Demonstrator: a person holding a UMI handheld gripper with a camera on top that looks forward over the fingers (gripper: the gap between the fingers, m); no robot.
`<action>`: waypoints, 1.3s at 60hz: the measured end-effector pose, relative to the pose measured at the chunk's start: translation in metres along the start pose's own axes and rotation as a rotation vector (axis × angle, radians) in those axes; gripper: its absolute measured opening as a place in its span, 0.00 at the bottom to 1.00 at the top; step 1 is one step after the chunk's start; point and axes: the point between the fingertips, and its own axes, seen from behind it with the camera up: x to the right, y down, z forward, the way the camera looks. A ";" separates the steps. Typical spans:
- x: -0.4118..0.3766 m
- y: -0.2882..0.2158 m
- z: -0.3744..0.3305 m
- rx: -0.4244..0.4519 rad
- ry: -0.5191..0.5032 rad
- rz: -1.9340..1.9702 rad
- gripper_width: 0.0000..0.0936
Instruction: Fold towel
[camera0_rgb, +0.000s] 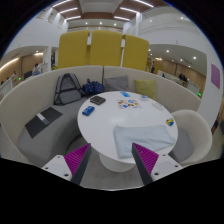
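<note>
1 towel (135, 138) on round table (100, 125), w/ few small items; gripper (112, 160) fingers apart, holding nothing.

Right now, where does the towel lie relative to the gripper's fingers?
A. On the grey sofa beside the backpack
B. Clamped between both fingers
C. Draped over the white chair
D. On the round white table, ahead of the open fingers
D: the towel lies flat on the round white table, beyond the gripper, whose fingers stand apart and touch nothing.
</note>
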 end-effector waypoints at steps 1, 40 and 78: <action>0.001 0.000 0.008 -0.002 -0.001 -0.003 0.92; 0.034 0.062 0.251 -0.119 -0.128 -0.064 0.53; 0.246 -0.035 0.220 -0.084 -0.060 0.043 0.03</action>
